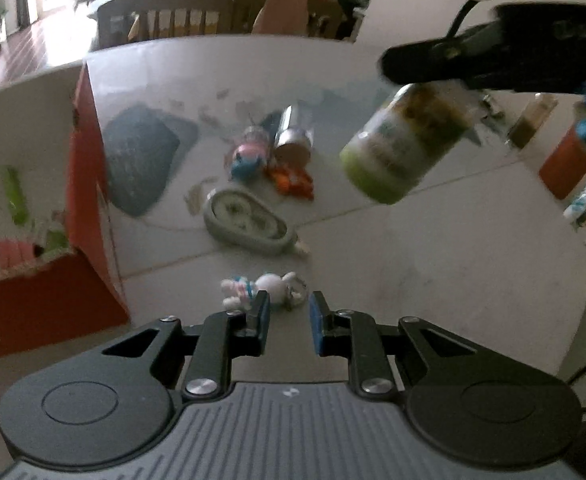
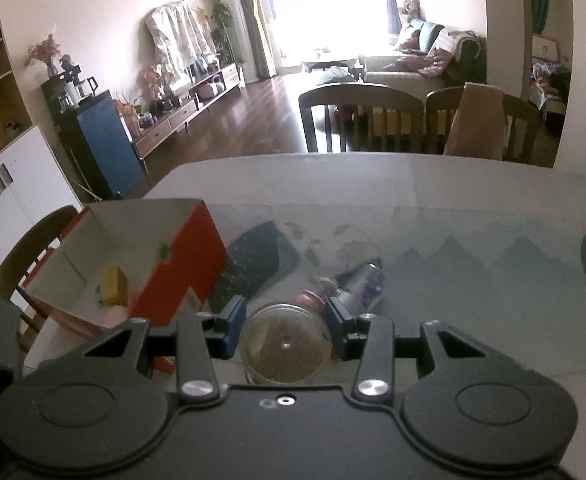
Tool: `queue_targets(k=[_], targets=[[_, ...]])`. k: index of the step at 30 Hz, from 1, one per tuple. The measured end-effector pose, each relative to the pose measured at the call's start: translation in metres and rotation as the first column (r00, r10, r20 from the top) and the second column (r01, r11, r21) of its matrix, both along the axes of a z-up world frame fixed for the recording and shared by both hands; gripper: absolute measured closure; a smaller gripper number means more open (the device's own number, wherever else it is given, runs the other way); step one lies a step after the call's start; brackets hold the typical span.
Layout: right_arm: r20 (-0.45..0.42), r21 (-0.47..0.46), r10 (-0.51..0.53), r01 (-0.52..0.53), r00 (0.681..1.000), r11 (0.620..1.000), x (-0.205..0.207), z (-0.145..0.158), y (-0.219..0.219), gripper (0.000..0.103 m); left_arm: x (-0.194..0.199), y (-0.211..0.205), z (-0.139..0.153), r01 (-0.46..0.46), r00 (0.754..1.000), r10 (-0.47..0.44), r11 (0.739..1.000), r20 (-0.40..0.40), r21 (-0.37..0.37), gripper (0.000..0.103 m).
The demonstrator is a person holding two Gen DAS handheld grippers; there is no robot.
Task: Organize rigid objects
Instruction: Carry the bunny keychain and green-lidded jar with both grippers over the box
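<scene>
On the pale table (image 2: 473,216) with its printed blue-grey mountain pattern, the biggest thing is the red-sided open cardboard box (image 2: 189,264) at the left edge, white inside, with a yellow block and a few small items on its floor. Next comes the right gripper (image 2: 286,330), raised above the table and clenched on a clear round glass jar with a green band and label (image 1: 403,146); its blue pads press the jar's sides, and the jar hangs tilted in the air, well apart from the box. Below it on the table lie a grey avocado-shaped case (image 1: 249,218), a silver metal can on its side (image 1: 293,140), a pink-and-blue toy figure (image 1: 249,154) and a small orange toy (image 1: 293,180), clustered between jar and box. Nearest is a little white rabbit keychain figure (image 1: 259,288), lying just beyond the left gripper (image 1: 289,322), whose jaws are drawn nearly together on nothing.
</scene>
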State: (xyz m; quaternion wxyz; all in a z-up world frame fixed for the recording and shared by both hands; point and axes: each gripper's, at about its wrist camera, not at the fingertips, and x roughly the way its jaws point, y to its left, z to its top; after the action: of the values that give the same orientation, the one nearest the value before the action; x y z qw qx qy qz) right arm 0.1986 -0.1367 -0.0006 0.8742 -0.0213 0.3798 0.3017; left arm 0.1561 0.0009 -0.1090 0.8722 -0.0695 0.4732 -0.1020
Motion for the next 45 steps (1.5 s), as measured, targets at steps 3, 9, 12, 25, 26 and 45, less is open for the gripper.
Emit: queue_targets(k=[3, 9, 12, 25, 26, 45], targets=[[-0.014, -0.010, 0.008, -0.008, 1.000, 1.000, 0.003, -0.008, -0.009, 0.061, 0.005, -0.003, -0.015, -0.033, 0.999, 0.033, 0.999, -0.025, 0.000, 0.081], [-0.041, -0.024, 0.023, -0.024, 0.999, 0.999, 0.009, -0.020, -0.025, 0.061, 0.009, -0.011, -0.028, -0.081, 0.996, 0.082, 0.997, -0.040, 0.017, 0.075], [-0.046, -0.023, 0.033, -0.034, 0.998, 0.999, 0.011, -0.022, -0.032, 0.061, 0.005, -0.012, -0.021, -0.089, 0.996, 0.089, 0.996, -0.009, -0.004, 0.063], [-0.057, -0.019, 0.042, -0.043, 0.998, 0.999, 0.018, -0.025, -0.047, 0.061, 0.021, -0.018, -0.040, -0.144, 0.989, 0.145, 0.986, -0.011, 0.085, 0.028], [-0.058, -0.020, 0.042, -0.043, 0.997, 0.999, 0.018, -0.025, -0.048, 0.061, 0.021, -0.019, -0.041, -0.143, 0.989, 0.144, 0.986, -0.009, 0.088, 0.029], [-0.019, -0.007, 0.026, -0.027, 0.999, 1.000, 0.018, -0.004, -0.031, 0.061, 0.012, -0.006, 0.010, -0.137, 0.987, 0.132, 0.989, 0.096, 0.052, 0.046]])
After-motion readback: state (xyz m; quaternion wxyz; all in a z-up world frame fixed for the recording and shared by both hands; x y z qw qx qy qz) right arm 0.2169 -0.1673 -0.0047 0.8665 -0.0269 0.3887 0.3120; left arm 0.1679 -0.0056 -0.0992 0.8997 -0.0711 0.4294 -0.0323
